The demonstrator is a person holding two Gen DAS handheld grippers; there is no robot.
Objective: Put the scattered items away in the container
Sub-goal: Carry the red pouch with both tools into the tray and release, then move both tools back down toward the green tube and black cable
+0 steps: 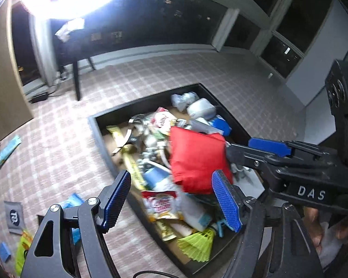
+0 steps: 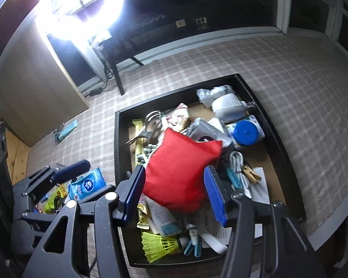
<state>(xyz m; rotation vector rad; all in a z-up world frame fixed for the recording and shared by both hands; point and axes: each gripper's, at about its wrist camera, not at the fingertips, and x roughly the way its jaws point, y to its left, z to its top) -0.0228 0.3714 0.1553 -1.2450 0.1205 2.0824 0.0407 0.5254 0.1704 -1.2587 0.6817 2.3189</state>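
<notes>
A black tray (image 1: 99,134) (image 2: 120,162) on the checked carpet holds several items: sachets, bottles, a yellow shuttlecock (image 2: 160,245), a blue-lidded tub (image 2: 246,134). A red pouch (image 1: 197,159) (image 2: 181,173) is above the pile, between the open fingers of my right gripper (image 2: 174,194), blurred, seemingly loose. My left gripper (image 1: 174,199) is open and empty over the tray's near-left edge. The right gripper shows in the left wrist view (image 1: 266,148); the left gripper shows at the left of the right wrist view (image 2: 69,171).
Loose items lie on the carpet left of the tray: a blue wipes pack (image 2: 88,183), a grey sachet (image 1: 15,215), green packets (image 1: 23,247), a blue block (image 1: 3,251), a light-blue packet (image 1: 9,148). A table leg (image 1: 76,81) and wooden cabinet (image 2: 34,81) stand behind.
</notes>
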